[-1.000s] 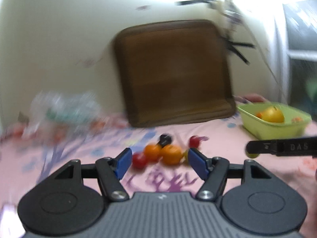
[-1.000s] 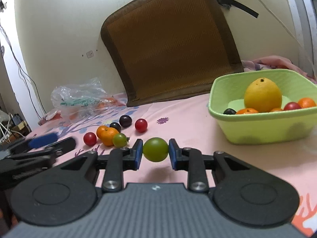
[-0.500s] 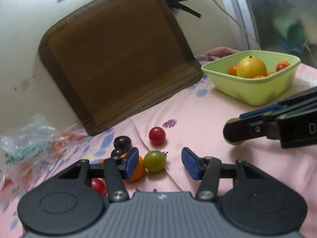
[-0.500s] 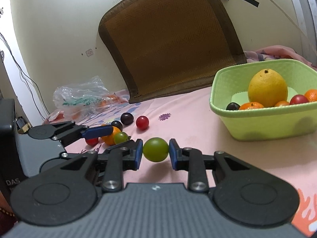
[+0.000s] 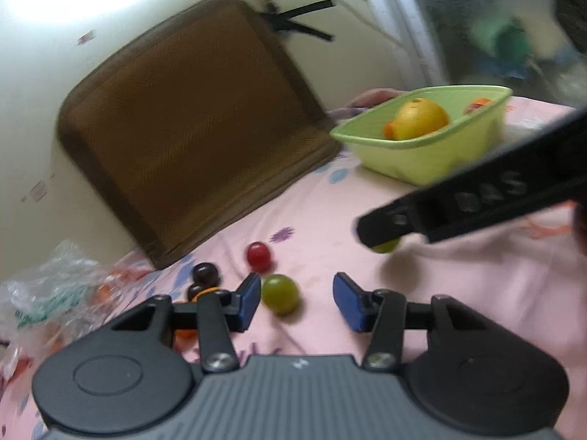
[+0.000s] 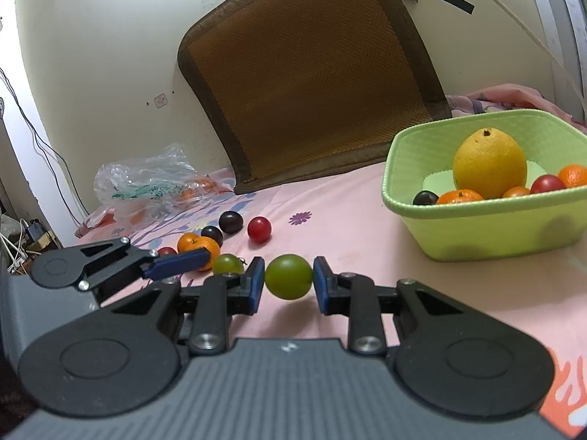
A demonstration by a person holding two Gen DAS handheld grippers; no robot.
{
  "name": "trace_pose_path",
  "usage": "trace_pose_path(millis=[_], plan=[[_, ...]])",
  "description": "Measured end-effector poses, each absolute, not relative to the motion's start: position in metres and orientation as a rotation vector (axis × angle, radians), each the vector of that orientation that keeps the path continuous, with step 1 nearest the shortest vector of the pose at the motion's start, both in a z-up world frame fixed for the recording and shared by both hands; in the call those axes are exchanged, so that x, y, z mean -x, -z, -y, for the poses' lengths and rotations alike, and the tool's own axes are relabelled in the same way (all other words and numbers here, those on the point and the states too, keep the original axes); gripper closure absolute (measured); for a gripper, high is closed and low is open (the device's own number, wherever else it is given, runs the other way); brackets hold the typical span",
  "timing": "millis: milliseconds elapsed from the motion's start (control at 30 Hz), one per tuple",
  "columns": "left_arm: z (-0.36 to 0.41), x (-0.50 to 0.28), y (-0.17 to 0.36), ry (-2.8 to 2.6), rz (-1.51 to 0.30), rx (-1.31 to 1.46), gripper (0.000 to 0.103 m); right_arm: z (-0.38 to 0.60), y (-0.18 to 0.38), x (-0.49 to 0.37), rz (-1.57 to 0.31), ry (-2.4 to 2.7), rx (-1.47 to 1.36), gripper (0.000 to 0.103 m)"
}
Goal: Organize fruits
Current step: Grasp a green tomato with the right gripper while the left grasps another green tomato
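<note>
My right gripper [image 6: 288, 277] is clamped on a green tomato [image 6: 288, 277], held clear of the pink sheet [image 6: 352, 220]. My left gripper [image 5: 297, 299] stands spread wide, with a second green tomato [image 5: 280, 293] lying on the sheet between its pads, just beside the left pad [image 5: 249, 300].

In the right wrist view the green basket [image 6: 477, 227] sits at two o'clock, holding a big yellow citrus [image 6: 489, 163] and small fruit. At eleven o'clock lie a red tomato [image 6: 259, 229], two dark fruits [image 6: 231, 222], oranges [image 6: 198, 245], and farther off a crumpled plastic bag [image 6: 146, 183]. A brown cushion [image 6: 308, 73] leans on the wall at twelve. Nothing lies between the held tomato and the basket.
</note>
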State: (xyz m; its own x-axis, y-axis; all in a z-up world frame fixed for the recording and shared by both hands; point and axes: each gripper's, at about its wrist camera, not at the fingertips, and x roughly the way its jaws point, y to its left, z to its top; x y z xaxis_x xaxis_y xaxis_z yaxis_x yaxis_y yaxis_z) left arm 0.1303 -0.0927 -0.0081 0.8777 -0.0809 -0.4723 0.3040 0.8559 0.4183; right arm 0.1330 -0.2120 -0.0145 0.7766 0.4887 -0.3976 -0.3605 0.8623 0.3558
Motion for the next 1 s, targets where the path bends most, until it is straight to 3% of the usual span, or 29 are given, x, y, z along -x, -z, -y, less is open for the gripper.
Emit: trace_pose_path(millis=[133,200,233,733,1000], plan=[[0.086,-0.144,0.008,0.19,-0.491,-0.471,0.057,0.211,0.015,-0.133,-0.503,-0.466,-0.267,0.071],[0.085,-0.153,0.01,0.2,-0.537,-0.462,0.065,0.211,0.015,-0.133,-0.501,-0.466,-0.265,0.071],[0.084,-0.156,0.009,0.211,-0.539,-0.45,0.077,0.211,0.015,-0.133,-0.501,-0.465,-0.266,0.071],[0.065,-0.132,-0.003,0.249,-0.504,-0.013,0.077,0.216,0.007,-0.118,-0.368,-0.379,-0.194,0.072],[0.064,-0.106,0.001,0.214,-0.572,0.0,0.077,0.216,0.012,-0.125,-0.462,-0.385,-0.177,0.072]])
